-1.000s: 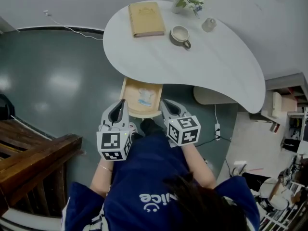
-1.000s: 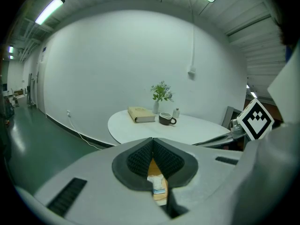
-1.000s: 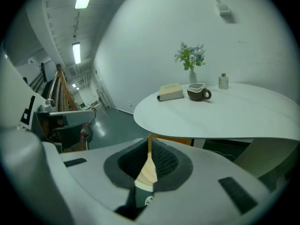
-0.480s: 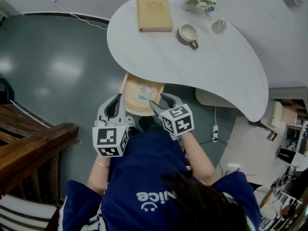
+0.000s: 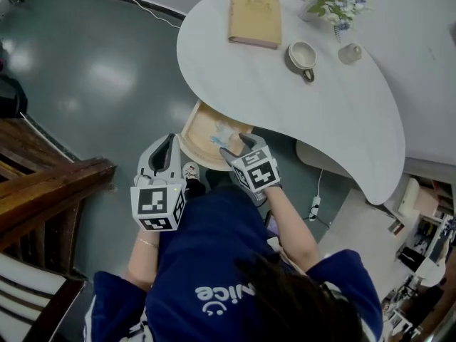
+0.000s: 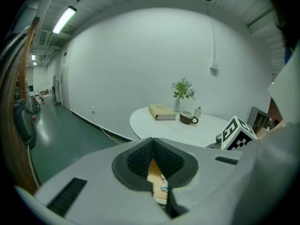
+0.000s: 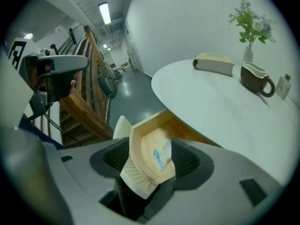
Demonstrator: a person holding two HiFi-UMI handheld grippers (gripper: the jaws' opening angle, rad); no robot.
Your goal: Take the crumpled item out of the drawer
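Seen at centre of the head view: crumpled item [image 5: 222, 135], white and blue, inside the open drawer [image 5: 194, 125] under the table [image 5: 285, 98] edge. Just below it, released, jaws just opening, nothing pinched: right gripper [image 5: 235, 148]. Lower left, clenched empty: left gripper [image 5: 167, 145].

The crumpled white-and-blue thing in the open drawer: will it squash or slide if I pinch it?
The crumpled item looks like thin, creased paper or wrapper, so it will probably squash rather than resist. It lies loose on the smooth wooden floor of the drawer and looks light, so a nudge may well slide it.
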